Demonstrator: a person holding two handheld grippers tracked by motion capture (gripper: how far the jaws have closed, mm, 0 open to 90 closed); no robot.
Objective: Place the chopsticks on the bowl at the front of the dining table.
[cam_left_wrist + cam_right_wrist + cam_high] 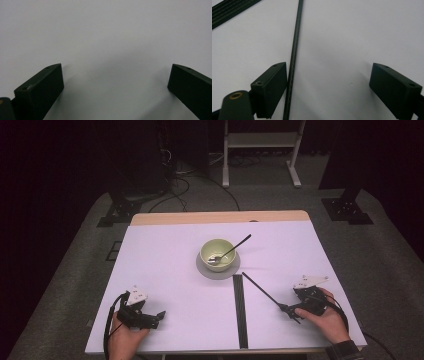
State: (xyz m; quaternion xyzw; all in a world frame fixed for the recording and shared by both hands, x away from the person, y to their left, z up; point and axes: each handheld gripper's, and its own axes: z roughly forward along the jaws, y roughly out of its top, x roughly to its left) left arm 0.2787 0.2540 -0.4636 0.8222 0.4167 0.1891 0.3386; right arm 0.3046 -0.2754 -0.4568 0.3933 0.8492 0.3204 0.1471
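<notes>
A pale green bowl (pixel 222 262) stands on a grey saucer (pixel 204 269) at the middle of the white table (pixel 165 270), with a spoon (pixel 236 247) resting in it, handle pointing to the far right. A bundle of thin black rods (pixel 240 310) runs from the saucer toward the front edge. One single black rod (pixel 262 290) lies slantwise; in the right gripper view this rod (pixel 293 60) passes just inside the left jaw. My right gripper (pixel 328 85) is open around it, at the front right (pixel 290 310). My left gripper (pixel 115 85) is open over bare table at the front left (pixel 159 316).
The rod bundle (pixel 232 11) lies off to one side of my right gripper. Beyond the table's wooden far edge (pixel 220 217) are cables, black stand bases (pixel 117 212) and a white frame (pixel 260 150) on the grey floor.
</notes>
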